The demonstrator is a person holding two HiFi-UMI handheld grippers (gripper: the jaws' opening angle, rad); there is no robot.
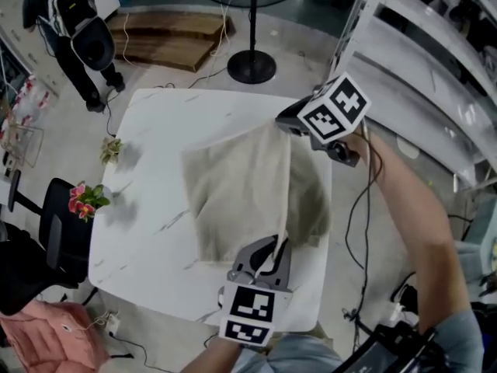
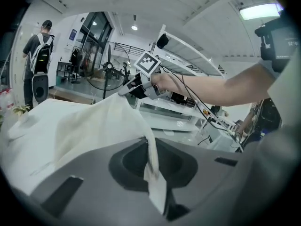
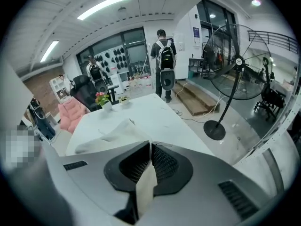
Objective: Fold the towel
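Observation:
A beige towel [image 1: 241, 189] lies on the white marble table [image 1: 147, 231], its right edge lifted off the top. My left gripper [image 1: 273, 247], at the near side, is shut on the near corner of that edge; a strip of cloth [image 2: 153, 173] runs through its jaws. The right gripper [image 1: 286, 125], at the far side, is shut on the far corner, with cloth [image 3: 146, 182] pinched between its pads. In the left gripper view the right gripper [image 2: 129, 89] shows at the far end of the raised towel [image 2: 80, 131]. The rest of the towel [image 3: 115, 134] drapes down onto the table.
Two small flower pots [image 1: 85, 200] [image 1: 111, 150] stand at the table's left edge. A fan stand [image 1: 251, 64] and a wooden pallet [image 1: 167, 37] are beyond the table, with a person [image 1: 78, 29] wearing a backpack. A black chair [image 1: 54, 224] and pink cushion [image 1: 54, 340] sit left; white shelving [image 1: 419, 61] right.

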